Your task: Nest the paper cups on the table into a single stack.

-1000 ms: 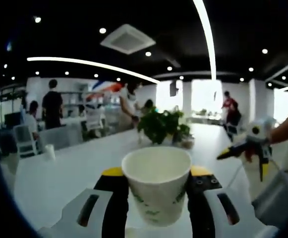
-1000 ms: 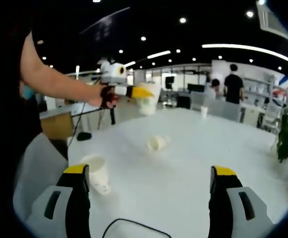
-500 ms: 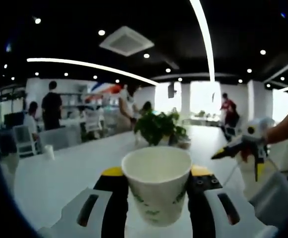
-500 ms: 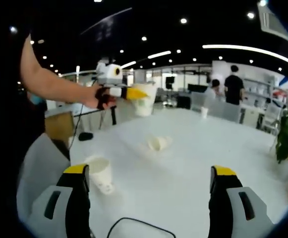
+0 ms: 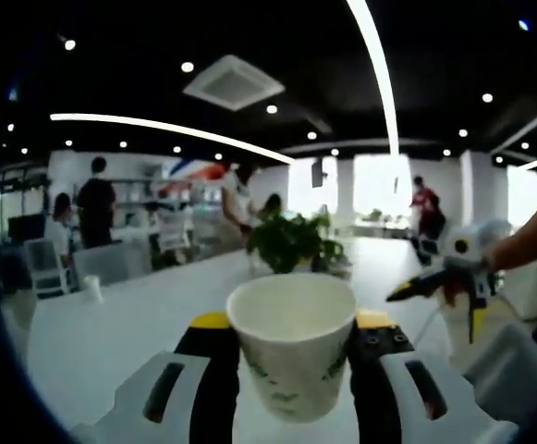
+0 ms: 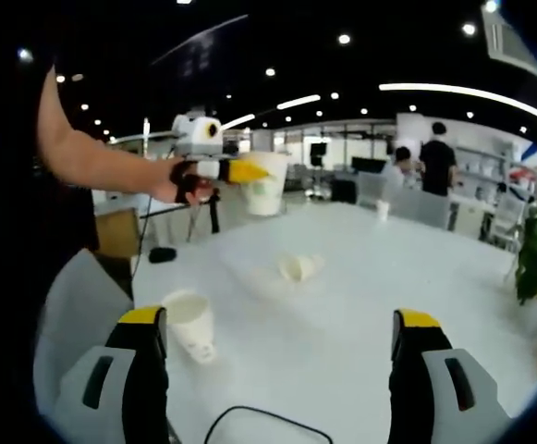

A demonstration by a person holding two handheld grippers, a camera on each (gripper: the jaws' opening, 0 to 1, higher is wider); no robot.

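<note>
Paper cup (image 5: 292,344) with green print too blurred to read, clamped upright between the left gripper (image 5: 292,370) jaws, held above the white counter (image 6: 342,305). Open office all round: dark ceiling with strip lights, potted plant (image 5: 289,242) on the counter, people standing at the back. Right gripper (image 6: 277,370) with jaws wide apart and nothing between them, near an upright cup (image 6: 191,324) just beside its left jaw; tipped cup (image 6: 298,268) farther off, small cup (image 6: 382,210) at the far edge.
</note>
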